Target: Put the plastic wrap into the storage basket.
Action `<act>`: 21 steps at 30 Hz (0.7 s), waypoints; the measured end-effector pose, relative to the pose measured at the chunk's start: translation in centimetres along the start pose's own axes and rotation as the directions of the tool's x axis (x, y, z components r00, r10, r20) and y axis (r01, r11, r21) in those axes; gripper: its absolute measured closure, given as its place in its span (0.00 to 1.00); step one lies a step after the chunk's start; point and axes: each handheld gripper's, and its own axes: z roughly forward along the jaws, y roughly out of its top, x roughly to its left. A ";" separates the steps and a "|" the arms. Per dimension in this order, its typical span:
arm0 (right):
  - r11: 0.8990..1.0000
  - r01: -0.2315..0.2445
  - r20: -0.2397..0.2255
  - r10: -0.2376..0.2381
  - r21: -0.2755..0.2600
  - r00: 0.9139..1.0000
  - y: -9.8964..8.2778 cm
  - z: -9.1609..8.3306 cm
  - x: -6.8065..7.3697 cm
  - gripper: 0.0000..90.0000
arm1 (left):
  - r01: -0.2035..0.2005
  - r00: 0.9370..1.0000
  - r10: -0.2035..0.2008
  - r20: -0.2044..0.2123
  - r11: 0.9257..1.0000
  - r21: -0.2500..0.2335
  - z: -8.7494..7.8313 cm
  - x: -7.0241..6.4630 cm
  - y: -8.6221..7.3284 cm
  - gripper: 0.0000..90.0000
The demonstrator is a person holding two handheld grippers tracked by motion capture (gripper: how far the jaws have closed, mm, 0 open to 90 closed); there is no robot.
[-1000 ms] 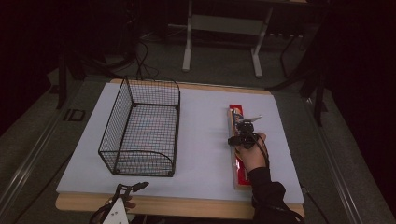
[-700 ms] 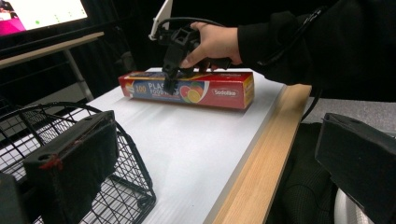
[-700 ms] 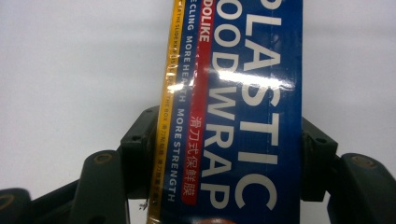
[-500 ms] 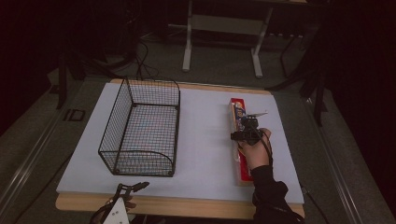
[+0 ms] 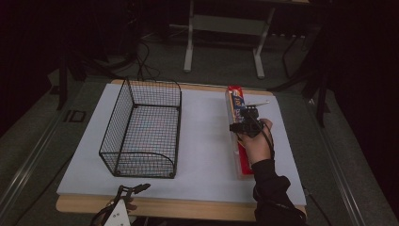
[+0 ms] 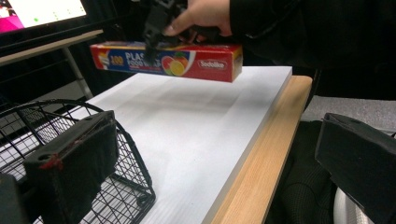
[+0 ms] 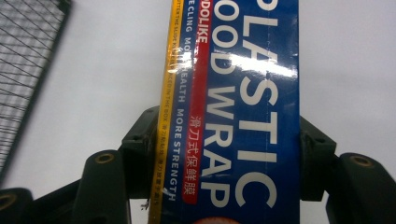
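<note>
Where the right tool (image 5: pixel 248 121) grips: plastic wrap box (image 5: pixel 236 101), lengthwise front-to-back.

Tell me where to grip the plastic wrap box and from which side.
Grip the plastic wrap box across its narrow width near mid-length, coming from above: it is long and slim, so jaws span the short sides, as the right gripper has it.

A wooden table (image 5: pixel 155 207) is covered by a white sheet (image 5: pixel 202 141), with a black wire basket (image 5: pixel 141 127) resting on its left half.
</note>
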 end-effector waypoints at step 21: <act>0.982 0.151 -0.069 -0.160 -0.115 0.985 3.9 -4.0 7.9 0.43 | -0.004 1.000 0.004 0.000 1.000 0.005 0.0 0.0 0.0 0.00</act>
